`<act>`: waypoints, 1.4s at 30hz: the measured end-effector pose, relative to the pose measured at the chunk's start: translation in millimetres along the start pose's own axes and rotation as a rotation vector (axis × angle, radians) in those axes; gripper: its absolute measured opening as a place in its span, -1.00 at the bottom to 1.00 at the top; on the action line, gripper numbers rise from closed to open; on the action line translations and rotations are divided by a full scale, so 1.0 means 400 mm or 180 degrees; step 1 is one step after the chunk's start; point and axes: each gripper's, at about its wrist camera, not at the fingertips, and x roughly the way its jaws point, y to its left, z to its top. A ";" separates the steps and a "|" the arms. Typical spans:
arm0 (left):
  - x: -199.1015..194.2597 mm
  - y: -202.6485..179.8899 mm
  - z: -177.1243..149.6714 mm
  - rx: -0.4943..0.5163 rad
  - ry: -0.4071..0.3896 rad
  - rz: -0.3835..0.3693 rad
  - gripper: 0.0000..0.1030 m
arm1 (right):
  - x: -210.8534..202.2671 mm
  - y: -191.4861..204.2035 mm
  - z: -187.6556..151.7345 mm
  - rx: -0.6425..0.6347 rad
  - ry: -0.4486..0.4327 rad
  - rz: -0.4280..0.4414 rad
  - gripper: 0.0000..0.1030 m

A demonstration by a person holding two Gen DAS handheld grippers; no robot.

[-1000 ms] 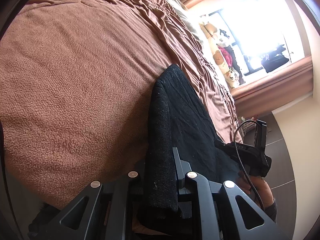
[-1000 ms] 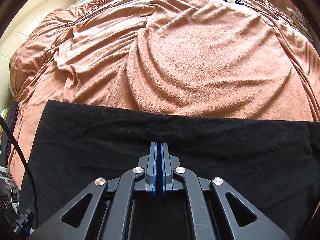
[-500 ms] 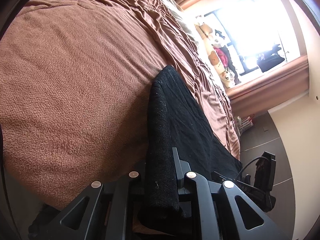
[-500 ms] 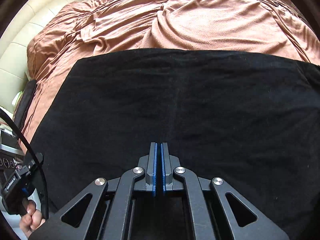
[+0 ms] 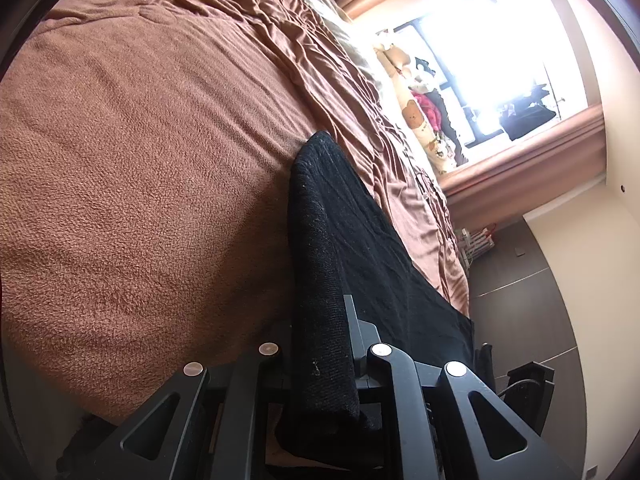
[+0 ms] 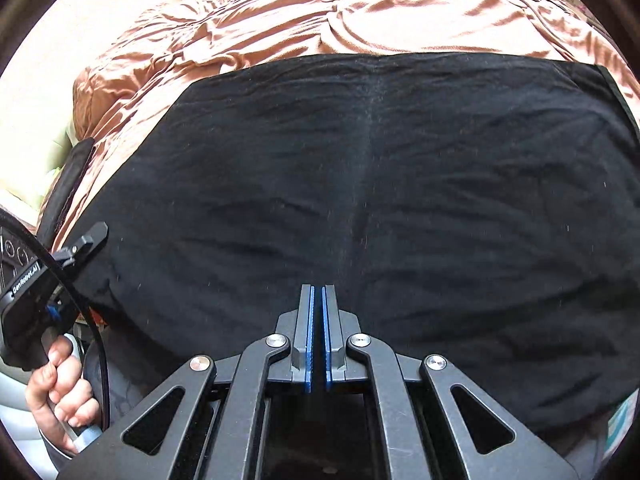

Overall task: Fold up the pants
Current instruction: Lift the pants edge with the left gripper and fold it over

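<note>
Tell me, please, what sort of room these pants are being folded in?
Most likely a bedroom: the black fabric pants lie on a bed under a rumpled brown blanket, a bear-print pillow rests at its far side, and a curtained bright window stands beyond.

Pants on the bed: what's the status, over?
Left gripper clamped on black pants. Right gripper shut, empty, above them. Nothing in the way.

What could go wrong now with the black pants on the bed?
1. The left gripper pinches just one thick edge of the black pants. That edge might slip out, and the fold would flop open.
2. The right gripper is shut with nothing in it, so only one side is held. A pull could drag the pants crooked.
3. The brown blanket is soft and wrinkly, so it may bunch up under the pants.
</note>
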 end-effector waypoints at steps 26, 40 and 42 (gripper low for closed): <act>-0.076 -0.378 -0.030 0.0923 -0.0126 -0.0452 -0.78 | -0.282 -0.122 -0.140 0.0196 -0.0649 0.0290 -0.98; -0.006 -0.598 -0.114 0.1403 0.0086 -0.0609 -0.78 | -0.428 -0.315 -0.258 0.0659 -0.0987 0.0384 -0.97; 0.009 -0.623 -0.132 0.1448 0.0124 -0.0627 -0.78 | -0.438 -0.345 -0.269 0.0730 -0.1020 0.0405 -0.97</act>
